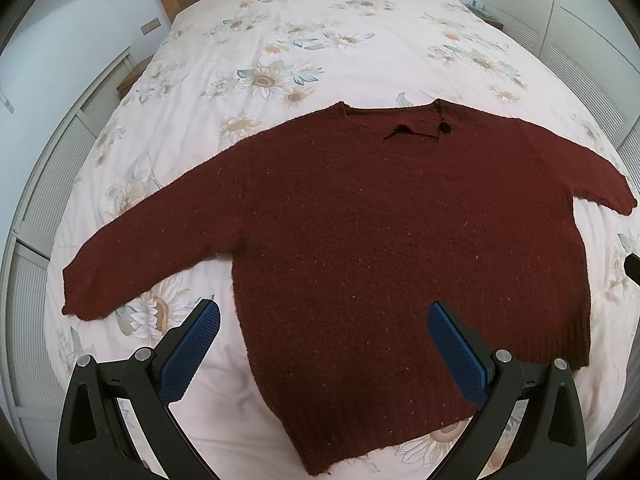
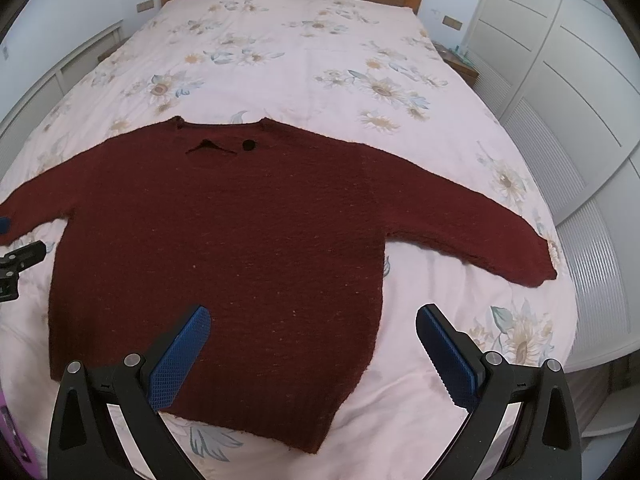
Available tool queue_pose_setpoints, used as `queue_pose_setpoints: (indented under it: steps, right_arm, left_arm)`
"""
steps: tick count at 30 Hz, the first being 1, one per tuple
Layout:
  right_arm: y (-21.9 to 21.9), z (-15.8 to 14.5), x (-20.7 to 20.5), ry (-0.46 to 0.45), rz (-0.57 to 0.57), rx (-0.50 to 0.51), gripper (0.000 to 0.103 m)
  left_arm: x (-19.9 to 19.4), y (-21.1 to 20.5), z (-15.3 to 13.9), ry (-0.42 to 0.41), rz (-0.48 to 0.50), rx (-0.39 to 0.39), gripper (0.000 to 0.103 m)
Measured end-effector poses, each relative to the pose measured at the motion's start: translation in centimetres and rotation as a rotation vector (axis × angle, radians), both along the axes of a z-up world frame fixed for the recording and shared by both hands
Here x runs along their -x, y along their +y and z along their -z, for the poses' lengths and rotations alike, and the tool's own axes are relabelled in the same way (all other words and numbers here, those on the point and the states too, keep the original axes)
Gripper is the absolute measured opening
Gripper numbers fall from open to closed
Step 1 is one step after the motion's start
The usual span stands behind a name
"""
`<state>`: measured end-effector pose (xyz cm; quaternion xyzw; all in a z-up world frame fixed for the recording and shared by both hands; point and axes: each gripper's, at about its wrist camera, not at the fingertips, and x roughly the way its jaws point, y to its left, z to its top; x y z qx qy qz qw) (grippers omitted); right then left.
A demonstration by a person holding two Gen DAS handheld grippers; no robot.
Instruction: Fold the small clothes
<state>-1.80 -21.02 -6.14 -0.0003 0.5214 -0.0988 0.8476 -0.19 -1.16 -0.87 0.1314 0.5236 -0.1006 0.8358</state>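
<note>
With the sweater (image 1: 380, 248) lying flat on the bed (image 1: 320, 32), unfolded, I hold the left gripper (image 1: 324, 344) and right gripper (image 2: 312, 344) spread and empty above its hem, judging a sleeve pinch next.

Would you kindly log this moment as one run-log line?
sweater: flat on bed, sleeves spread | left gripper: open, holding nothing | right gripper: open, holding nothing | folds: none

No legible text, labels, brands or numbers anywhere in either view.
</note>
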Motion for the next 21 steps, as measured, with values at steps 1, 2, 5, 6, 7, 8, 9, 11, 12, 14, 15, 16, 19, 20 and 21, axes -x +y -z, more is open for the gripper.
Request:
queue_pose_setpoints:
  steps: [1, 2, 5, 6, 7, 8, 9, 11, 12, 14, 15, 16, 19, 20, 21]
  right_arm:
    - [-0.01, 0.01, -0.04, 0.0, 0.0, 0.002, 0.103]
    - [-0.01, 0.0, -0.05, 0.0, 0.0, 0.004, 0.103]
    - [-0.04, -0.02, -0.04, 0.0, -0.001, 0.004, 0.103]
    - [-0.04, -0.01, -0.05, 0.001, 0.0, 0.004, 0.103]
    - [-0.01, 0.0, -0.06, 0.001, 0.0, 0.005, 0.103]
    - [-0.02, 0.0, -0.05, 0.001, 0.0, 0.005, 0.103]
    - [-0.05, -0.05, -0.01, 0.001, 0.0, 0.005, 0.103]
    - [-0.04, -0.02, -0.05, 0.001, 0.0, 0.004, 0.103]
    - [-0.04, -0.01, -0.05, 0.001, 0.0, 0.005, 0.103]
    - [-0.04, 0.0, -0.05, 0.001, 0.0, 0.005, 0.103]
    - [-0.09, -0.03, -0.02, 0.001, 0.001, 0.004, 0.103]
    - [-0.07, -0.02, -0.02, 0.001, 0.001, 0.004, 0.103]
    - [-0.08, -0.01, -0.03, 0.002, 0.0, 0.004, 0.103]
    - [-0.07, 0.06, -0.07, 0.002, -0.001, 0.003, 0.103]
    - [-0.07, 0.06, -0.05, 0.001, -0.001, 0.002, 0.103]
  left_arm:
    - [0.01, -0.06, 0.01, 0.0, 0.0, 0.003, 0.102]
    - [0.02, -0.07, 0.02, 0.0, -0.001, 0.002, 0.102]
    - [0.03, -0.08, 0.03, -0.001, -0.001, 0.002, 0.102]
    - [0.04, -0.07, 0.04, 0.0, 0.0, 0.001, 0.102]
    - [0.07, -0.02, 0.03, 0.001, 0.001, 0.001, 0.102]
    - [0.1, 0.02, 0.01, 0.001, 0.001, 0.001, 0.102]
    - [0.09, 0.01, 0.01, 0.001, 0.001, 0.001, 0.102]
    - [0.13, 0.01, -0.01, 0.001, 0.003, 0.002, 0.102]
    - [0.16, 0.07, -0.02, 0.002, 0.003, 0.002, 0.102]
    - [0.13, -0.01, 0.0, 0.003, 0.001, 0.001, 0.102]
    - [0.13, -0.02, 0.01, 0.005, 0.001, 0.001, 0.102]
    - [0.14, 0.0, 0.03, 0.006, 0.001, 0.001, 0.102]
    - [0.12, -0.04, 0.11, 0.009, 0.002, 0.0, 0.102]
    - [0.1, -0.05, 0.11, 0.008, 0.002, 0.0, 0.102]
    - [0.06, -0.1, 0.16, 0.009, 0.003, -0.002, 0.102]
